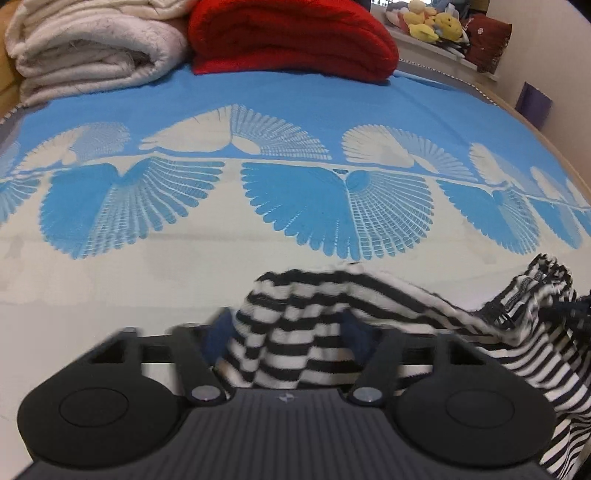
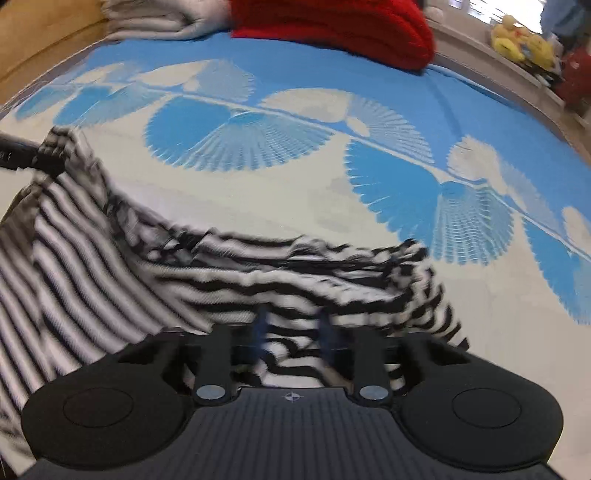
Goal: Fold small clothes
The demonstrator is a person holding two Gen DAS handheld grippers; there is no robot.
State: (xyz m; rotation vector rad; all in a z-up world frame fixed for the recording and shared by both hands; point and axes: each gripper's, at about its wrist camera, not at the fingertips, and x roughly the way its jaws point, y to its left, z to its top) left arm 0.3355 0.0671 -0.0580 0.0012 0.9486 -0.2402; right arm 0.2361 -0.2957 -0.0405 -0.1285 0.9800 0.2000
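Observation:
A black-and-white striped garment [image 1: 306,325] hangs between both grippers above a blue and white patterned bedspread [image 1: 295,110]. My left gripper [image 1: 284,332] has its blue pads on either side of a bunch of the striped cloth and holds it. In the right wrist view the same garment [image 2: 221,266] drapes over my right gripper [image 2: 293,328], whose pads close on a fold of it. The left gripper's dark finger [image 2: 22,155] shows at the far left, gripping the other end. The right wrist view is blurred.
A folded white blanket [image 1: 92,48] and a folded red blanket [image 1: 291,40] lie at the far end of the bed. Stuffed toys [image 1: 436,22] sit on a ledge at the back right. A wooden bed edge [image 2: 44,40] runs along the left.

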